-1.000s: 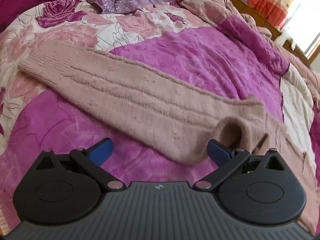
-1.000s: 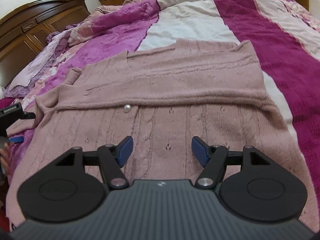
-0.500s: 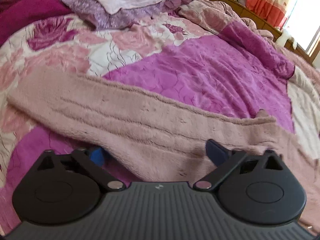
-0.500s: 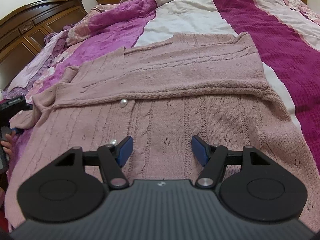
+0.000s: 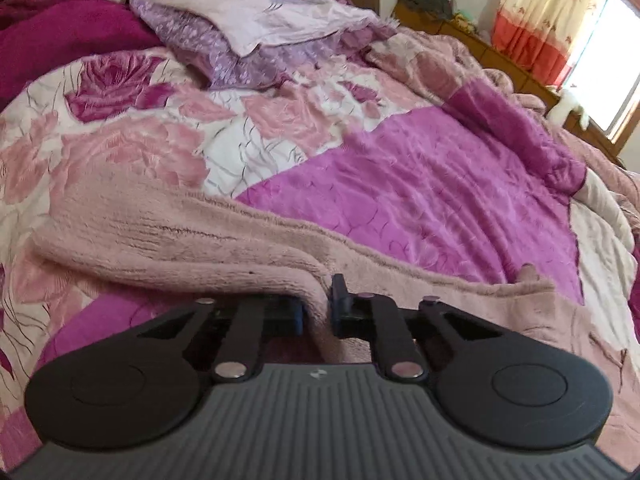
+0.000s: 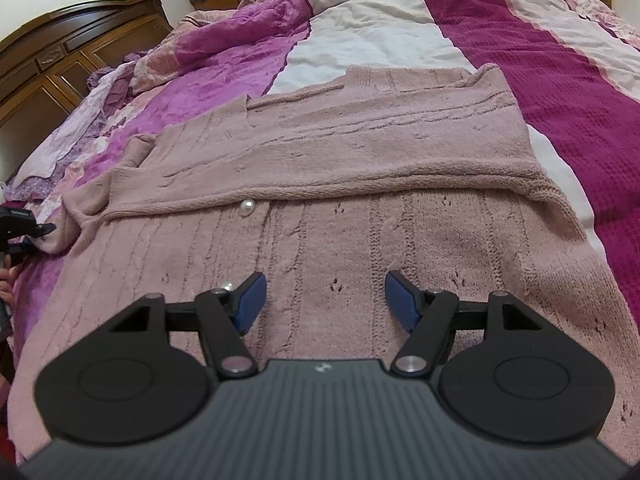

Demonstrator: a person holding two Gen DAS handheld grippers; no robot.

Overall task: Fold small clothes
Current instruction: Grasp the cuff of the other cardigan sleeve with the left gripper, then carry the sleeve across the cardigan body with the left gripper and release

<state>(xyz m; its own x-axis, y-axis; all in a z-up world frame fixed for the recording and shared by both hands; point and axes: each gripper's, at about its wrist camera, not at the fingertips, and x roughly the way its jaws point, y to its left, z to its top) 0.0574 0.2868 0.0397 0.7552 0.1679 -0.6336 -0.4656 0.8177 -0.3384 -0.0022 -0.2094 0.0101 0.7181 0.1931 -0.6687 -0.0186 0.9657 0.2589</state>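
The left gripper (image 5: pixel 316 312) has just closed, fingers clamping the soft, floppy cardigan's (image 6: pixel 340 208) sleeve (image 5: pixel 180 248); right gripper (image 6: pixel 322 300) fingers stand apart above its body.

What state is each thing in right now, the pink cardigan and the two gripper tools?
Pink cardigan: spread on the bed, one sleeve folded across its front.
Other sleeve: stretched out sideways, pinched near the shoulder.
Left gripper: jaws just closed on that sleeve.
Right gripper: open above the cardigan's front, holding nothing.
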